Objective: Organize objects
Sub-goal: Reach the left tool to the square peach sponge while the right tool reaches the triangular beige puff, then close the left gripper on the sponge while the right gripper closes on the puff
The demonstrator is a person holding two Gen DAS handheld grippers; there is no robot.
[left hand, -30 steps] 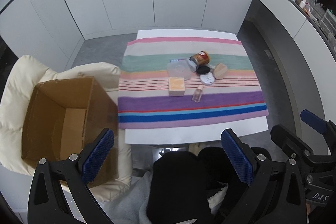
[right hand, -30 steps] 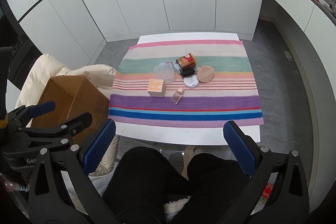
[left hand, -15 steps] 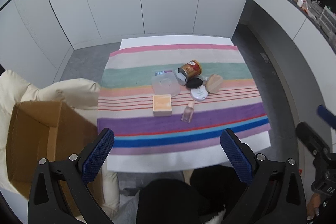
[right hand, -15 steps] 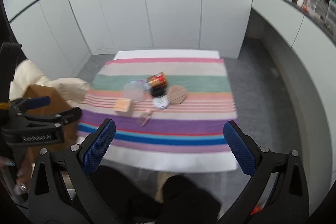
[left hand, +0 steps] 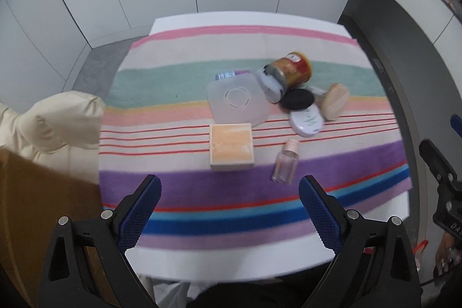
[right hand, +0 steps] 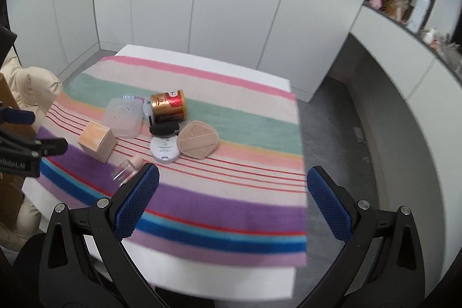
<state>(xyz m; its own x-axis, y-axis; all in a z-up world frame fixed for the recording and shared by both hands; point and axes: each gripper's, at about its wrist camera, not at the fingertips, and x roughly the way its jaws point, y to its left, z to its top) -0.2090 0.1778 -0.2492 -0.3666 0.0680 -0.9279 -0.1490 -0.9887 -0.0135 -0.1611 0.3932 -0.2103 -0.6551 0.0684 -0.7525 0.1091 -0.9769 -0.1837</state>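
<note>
Both tools have dropped closer to the white worktop (left hand: pixel 231 259) since a second ago, and the open brown cardboard box (left hand: pixel 43 207) has slid to the left edge of the left wrist view. The left tool (left hand: pixel 228 199) hangs wide over the purple band of the striped cloth (left hand: pixel 179 71), its jaws having just closed a little with nothing between them. The right tool (right hand: pixel 232 192) is also spread wide and empty. The objects to be organized lie clustered mid-cloth: a pale wooden cube with an orange top (left hand: pixel 232 146), a small clear glass bottle with a pink cap (left hand: pixel 285 163) lying just right of it, a translucent square plastic lid (left hand: pixel 237 101) behind the cube, a gold-and-red tin on its side (left hand: pixel 290 70), a black oval puff (left hand: pixel 297 99), a white round compact (left hand: pixel 306 121) and a beige rounded sponge (right hand: pixel 197 139). A cream padded cushion (left hand: pixel 55 120) sits beside the box.
</note>
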